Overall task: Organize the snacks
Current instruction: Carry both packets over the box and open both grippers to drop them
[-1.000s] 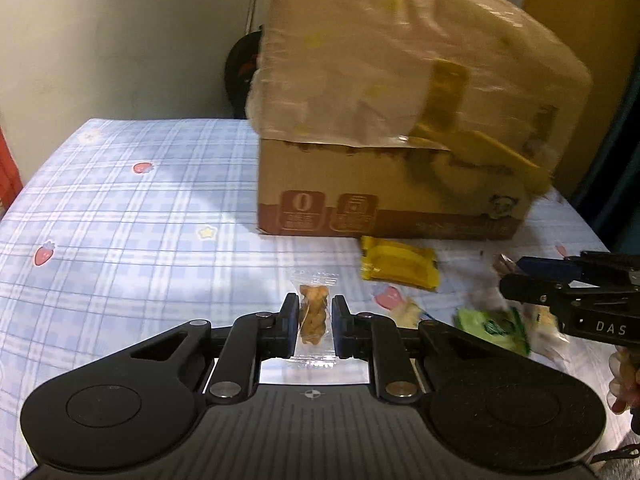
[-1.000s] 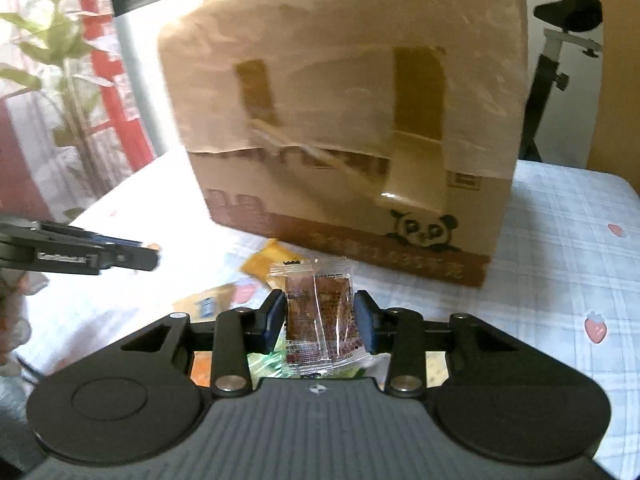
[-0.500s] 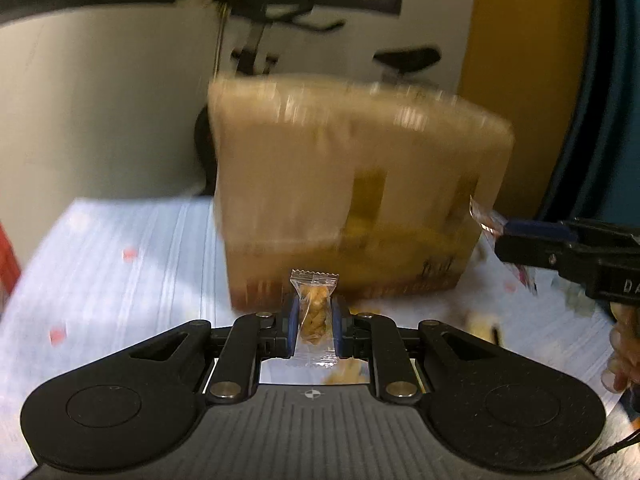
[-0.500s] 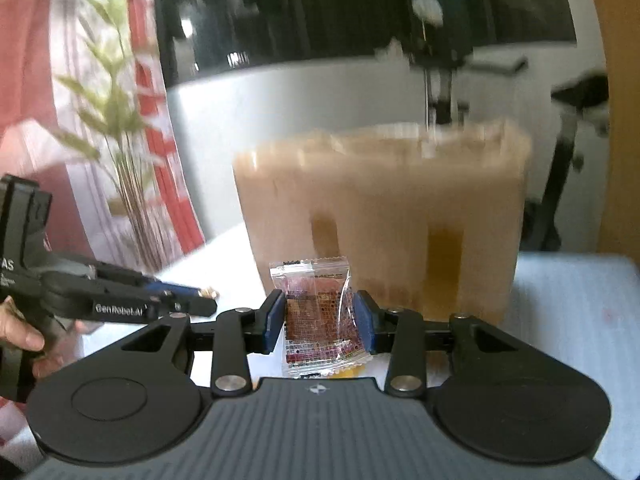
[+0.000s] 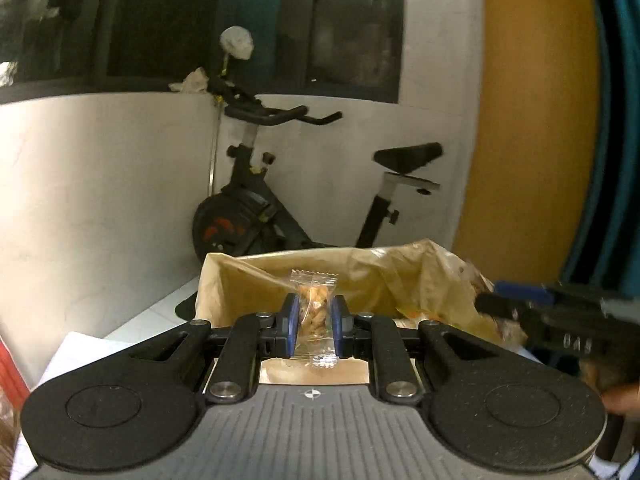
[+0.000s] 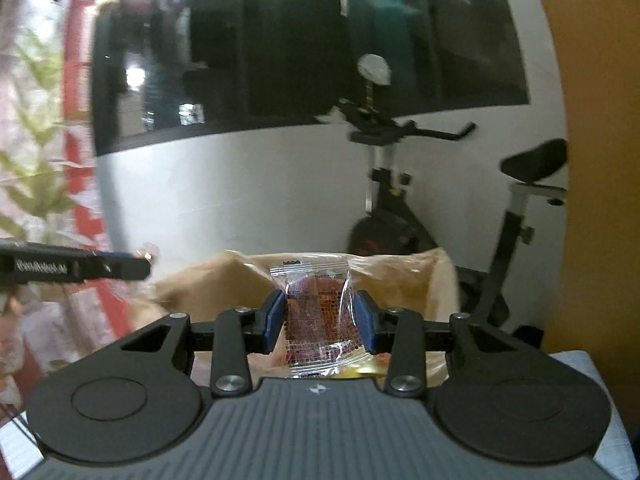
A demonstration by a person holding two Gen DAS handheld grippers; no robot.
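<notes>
A: What's the support surface?
B: Tabletop (image 6: 576, 364), pale checked cloth, only slivers show at the frame edges behind the tool bodies.
A: Anything sitting on it?
B: Box (image 5: 240, 280), open top, lined with a tan plastic bag. Its base is hidden. A few wrappers show inside; can't tell what kind.
A: More?
B: No, blurred.
</notes>
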